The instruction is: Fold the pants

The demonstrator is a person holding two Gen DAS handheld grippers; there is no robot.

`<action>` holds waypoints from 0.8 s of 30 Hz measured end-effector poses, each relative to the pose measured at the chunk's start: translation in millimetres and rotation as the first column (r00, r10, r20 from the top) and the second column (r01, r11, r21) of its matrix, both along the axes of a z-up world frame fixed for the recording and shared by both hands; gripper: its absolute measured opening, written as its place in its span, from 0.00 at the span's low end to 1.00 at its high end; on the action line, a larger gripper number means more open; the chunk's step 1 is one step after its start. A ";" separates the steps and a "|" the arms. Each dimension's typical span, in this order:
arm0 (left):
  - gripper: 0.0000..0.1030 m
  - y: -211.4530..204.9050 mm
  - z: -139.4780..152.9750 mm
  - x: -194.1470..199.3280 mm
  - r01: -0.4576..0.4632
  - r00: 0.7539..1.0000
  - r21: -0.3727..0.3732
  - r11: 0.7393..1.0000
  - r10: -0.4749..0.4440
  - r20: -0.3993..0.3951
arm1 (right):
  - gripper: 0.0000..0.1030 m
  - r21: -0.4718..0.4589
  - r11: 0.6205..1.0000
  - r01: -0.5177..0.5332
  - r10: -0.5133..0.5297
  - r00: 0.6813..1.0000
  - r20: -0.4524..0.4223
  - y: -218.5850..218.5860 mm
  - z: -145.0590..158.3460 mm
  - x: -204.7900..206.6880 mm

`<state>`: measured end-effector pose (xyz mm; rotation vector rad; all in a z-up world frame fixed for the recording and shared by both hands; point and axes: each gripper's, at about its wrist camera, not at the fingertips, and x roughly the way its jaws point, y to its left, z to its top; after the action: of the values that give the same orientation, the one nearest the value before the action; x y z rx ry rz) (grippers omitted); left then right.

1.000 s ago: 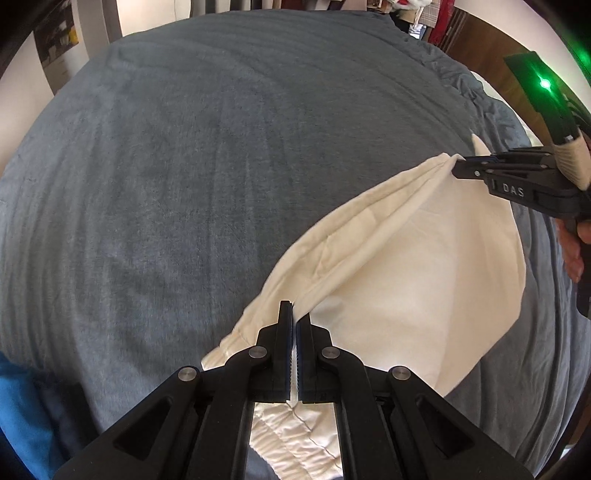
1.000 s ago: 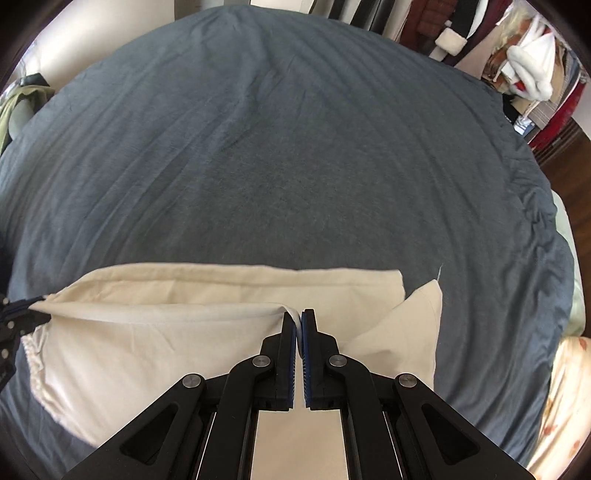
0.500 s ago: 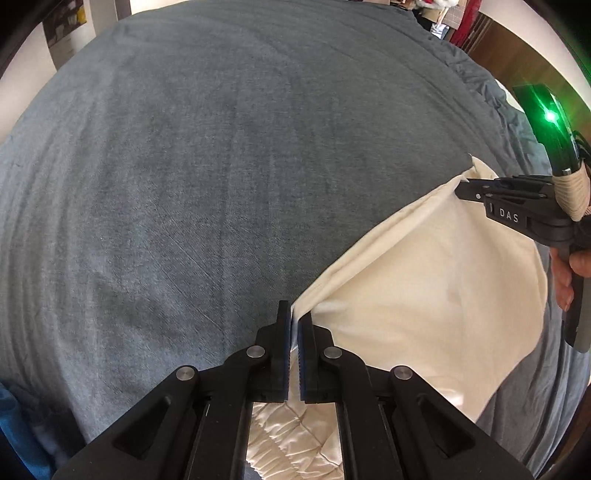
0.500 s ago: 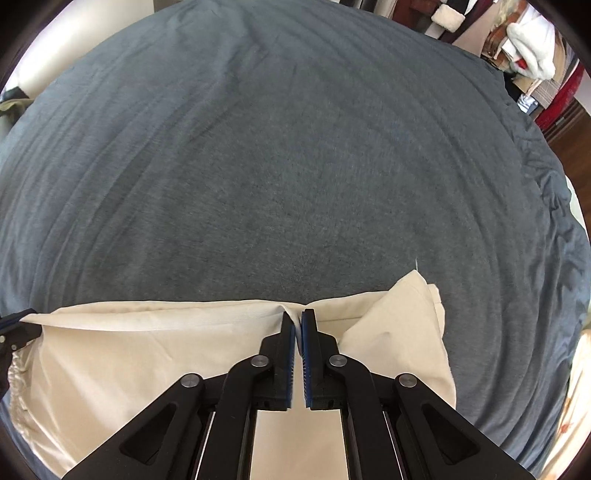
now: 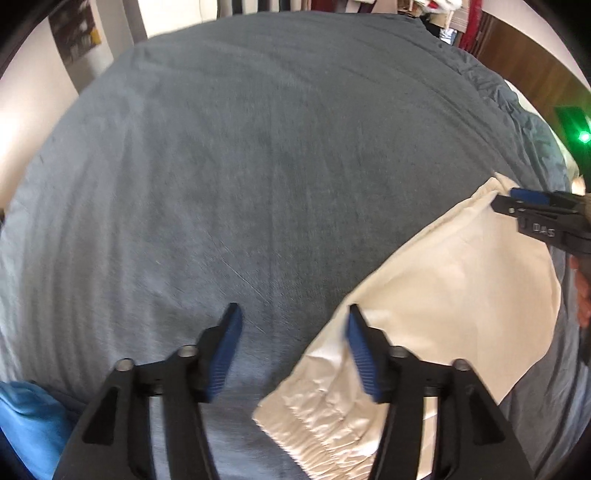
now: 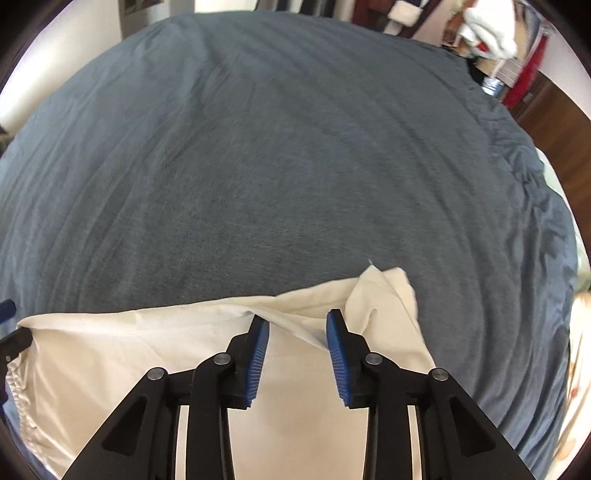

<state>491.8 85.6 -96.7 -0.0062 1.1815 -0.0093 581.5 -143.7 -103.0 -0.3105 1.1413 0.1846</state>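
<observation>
Cream pants (image 5: 461, 295) lie folded on the blue-grey bed cover (image 5: 258, 166), their gathered waistband (image 5: 317, 421) towards the bottom. My left gripper (image 5: 291, 321) hangs over the fold's near corner with its jaws opening. The right pad sits above the cloth edge and only bed cover shows between the pads. In the right wrist view my right gripper (image 6: 297, 321) is also opening over the pants (image 6: 166, 339), and a loose ridge of cloth lies between the pads without being pressed. Each gripper shows in the other's view: right gripper (image 5: 511, 201), left gripper (image 6: 9, 323).
A bright blue cloth (image 5: 26, 424) lies at the lower left corner. A person's hand (image 5: 581, 295) holds the right gripper. Clothes and clutter (image 6: 487, 33) stand beyond the bed's far edge, with wooden floor (image 6: 554, 122) to the right. The bed cover (image 6: 295, 147) stretches far ahead.
Both grippers were shut on the folded edge of the pants and now stand open, having let it go. The cloth has settled onto the bed.
</observation>
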 end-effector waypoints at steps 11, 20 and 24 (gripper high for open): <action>0.58 -3.2 25.8 -6.0 0.025 1.000 0.054 0.998 -0.026 0.018 | 0.57 -0.056 0.997 0.059 -0.053 0.993 0.107 -3.9 40.0 -5.0; 0.59 -39.1 91.2 -17.7 0.160 0.973 0.018 0.987 -0.161 0.165 | 0.57 0.141 0.978 0.152 -0.177 0.966 0.187 -41.2 98.6 -60.6; 0.59 -70.8 106.2 -13.7 0.264 0.941 0.042 0.964 -0.266 0.209 | 0.57 0.252 0.939 0.235 -0.289 0.935 0.204 -72.9 112.3 -95.2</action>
<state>478.1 14.9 9.5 0.1627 0.9601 -0.2351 486.3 -216.6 9.2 0.0240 0.9018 0.0348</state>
